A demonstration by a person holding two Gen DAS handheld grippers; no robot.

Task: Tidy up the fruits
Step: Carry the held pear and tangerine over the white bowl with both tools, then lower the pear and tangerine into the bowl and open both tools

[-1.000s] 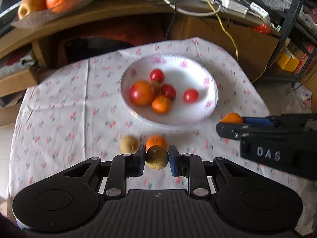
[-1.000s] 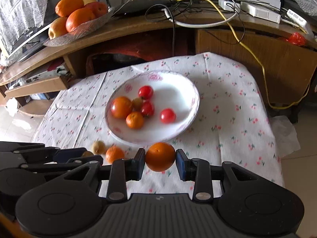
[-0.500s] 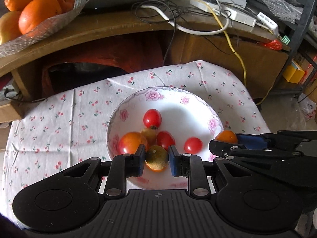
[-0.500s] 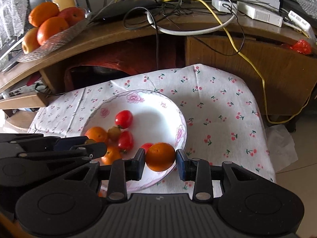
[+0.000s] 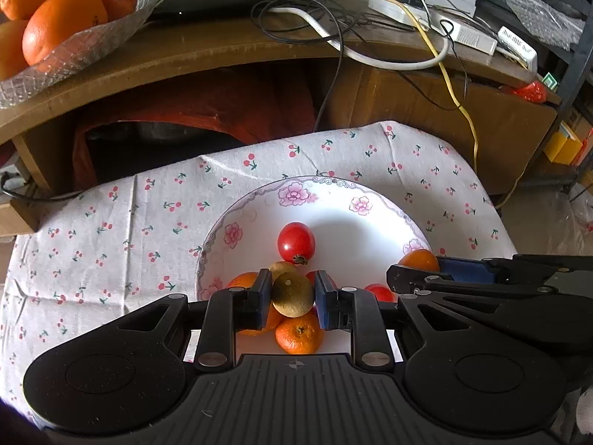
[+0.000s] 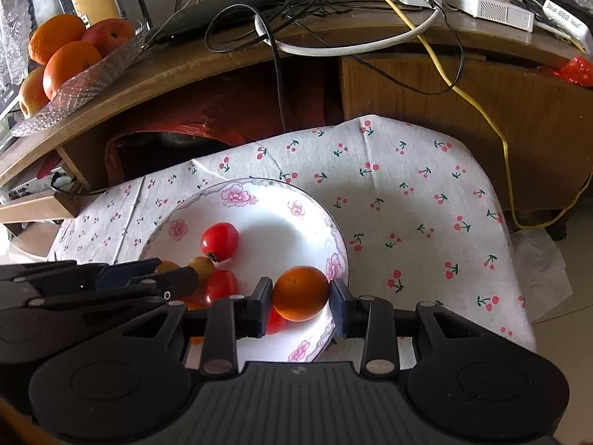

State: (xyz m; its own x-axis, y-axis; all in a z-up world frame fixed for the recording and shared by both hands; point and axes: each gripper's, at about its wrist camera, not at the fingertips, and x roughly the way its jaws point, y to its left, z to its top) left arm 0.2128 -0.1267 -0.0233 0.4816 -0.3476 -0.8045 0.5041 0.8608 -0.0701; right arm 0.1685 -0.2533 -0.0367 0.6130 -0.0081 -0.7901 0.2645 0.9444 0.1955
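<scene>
Left wrist view: left claw (image 5: 292, 299) grips a round yellow-brown fruit (image 5: 292, 294) above the white floral plate (image 5: 370, 200); right claw (image 6: 301, 302) clamps a small orange tangerine (image 6: 301, 293), both poised for release there.

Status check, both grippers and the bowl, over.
Left gripper shut on tan fruit, over bowl. Right gripper shut on orange, above bowl's right rim. Fruit piled beneath left fingers.

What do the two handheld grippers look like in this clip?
Both match: the left gripper and right gripper are matte black plastic, with a ribbed centre body, two rounded lobes bearing circular recesses, silver screws on the finger arms, and blue pads. No cables or sleeves are visible.
</scene>
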